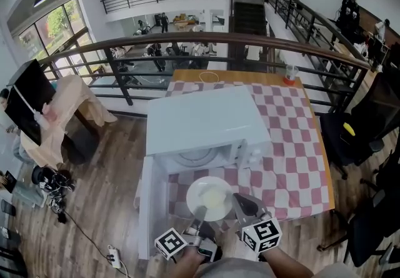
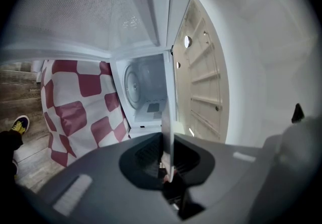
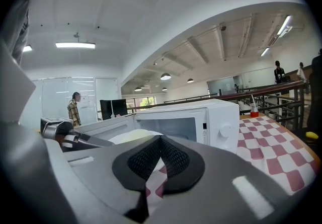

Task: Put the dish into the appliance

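White round glossy plate (image 1: 212, 197), rim pinched in left gripper (image 1: 200, 212) jaws, before boxy white microwave (image 1: 199, 122), door (image 1: 152, 205) open. Right gripper (image 1: 241, 203): jaws together, empty.

The microwave's cavity (image 1: 199, 158) stands open ahead (its door (image 1: 150, 208) flanks the left).

Ahead of the left hand-held gripper (image 1: 200, 212), a red-checked worktop (image 1: 287, 139) meets a dark curved railing (image 1: 187, 39). Wood-plank floor (image 1: 106, 177) spreads leftward, with windows (image 1: 53, 24) beyond.
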`<state>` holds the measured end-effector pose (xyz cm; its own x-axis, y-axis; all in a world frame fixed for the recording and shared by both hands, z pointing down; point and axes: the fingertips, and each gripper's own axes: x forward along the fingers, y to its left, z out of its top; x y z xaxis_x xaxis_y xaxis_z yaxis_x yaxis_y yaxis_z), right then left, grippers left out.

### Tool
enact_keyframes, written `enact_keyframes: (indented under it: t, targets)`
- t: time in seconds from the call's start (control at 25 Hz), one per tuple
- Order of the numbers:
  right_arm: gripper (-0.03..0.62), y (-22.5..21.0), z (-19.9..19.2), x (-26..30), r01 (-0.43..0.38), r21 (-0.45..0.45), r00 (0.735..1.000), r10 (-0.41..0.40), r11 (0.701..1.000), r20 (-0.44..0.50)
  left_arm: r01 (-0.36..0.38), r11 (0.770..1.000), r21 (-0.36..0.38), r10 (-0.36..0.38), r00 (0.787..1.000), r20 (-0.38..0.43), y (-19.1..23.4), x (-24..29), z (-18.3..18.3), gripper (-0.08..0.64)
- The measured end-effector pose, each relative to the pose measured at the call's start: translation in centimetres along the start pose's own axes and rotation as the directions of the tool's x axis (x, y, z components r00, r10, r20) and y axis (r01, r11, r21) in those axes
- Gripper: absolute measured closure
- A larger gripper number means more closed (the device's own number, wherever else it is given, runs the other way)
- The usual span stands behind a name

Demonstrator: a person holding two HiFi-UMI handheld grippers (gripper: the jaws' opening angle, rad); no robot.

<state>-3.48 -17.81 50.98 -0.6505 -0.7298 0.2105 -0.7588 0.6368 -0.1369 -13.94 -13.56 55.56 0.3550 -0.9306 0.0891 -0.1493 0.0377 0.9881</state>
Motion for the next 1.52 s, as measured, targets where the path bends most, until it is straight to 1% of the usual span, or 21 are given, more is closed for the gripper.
enact_keyframes:
  t: [0.2,0.56,0.64,0.84,1.0,1.2,1.36,1.52]
  targets:
    - [0.594,-0.2,0.0,1.0,0.015,-0.001,1.000,-0.015,1.000,-0.007,-0.009,1.000,-0.026,0.008,1.000,-0.012,0.6,0.7,0.6,0.532]
    - [0.594,0.2,-0.2,2.7,0.035,0.000,0.999,-0.035,0.999,-0.019,0.000,1.000,-0.019,0.000,1.000,-0.027,1.0,1.3,2.3,0.532]
    - [0.594,0.3,-0.3,3.0,0.035,-0.004,0.999,-0.035,0.999,-0.021,-0.001,1.000,-0.022,0.000,1.000,-0.021,1.3,1.3,2.6,0.532]
    - [0.594,0.7,-0.3,3.9,0.037,-0.011,0.999,-0.038,0.999,-0.031,0.001,1.000,0.000,-0.001,1.000,-0.007,1.1,1.3,4.0,0.532]
    - [0.594,1.0,-0.1,4.5,0.039,-0.016,0.999,-0.040,0.999,-0.036,0.003,1.000,-0.005,-0.003,1.000,-0.001,1.1,1.4,4.1,0.532]
    - [0.594,0.8,0.5,5.2,0.050,-0.024,0.998,-0.050,0.998,-0.023,-0.002,1.000,0.020,0.002,1.000,0.003,1.2,2.0,4.7,0.532]
    - [0.594,0.0,0.8,5.2,0.059,-0.033,0.998,-0.060,0.998,-0.018,0.030,0.998,-0.055,-0.029,1.000,0.010,1.0,2.9,4.4,0.532]
    - [0.594,-1.0,1.1,5.7,0.058,-0.035,0.998,-0.058,0.998,-0.017,0.030,0.999,-0.027,-0.029,0.999,0.026,1.0,4.1,5.0,0.532]
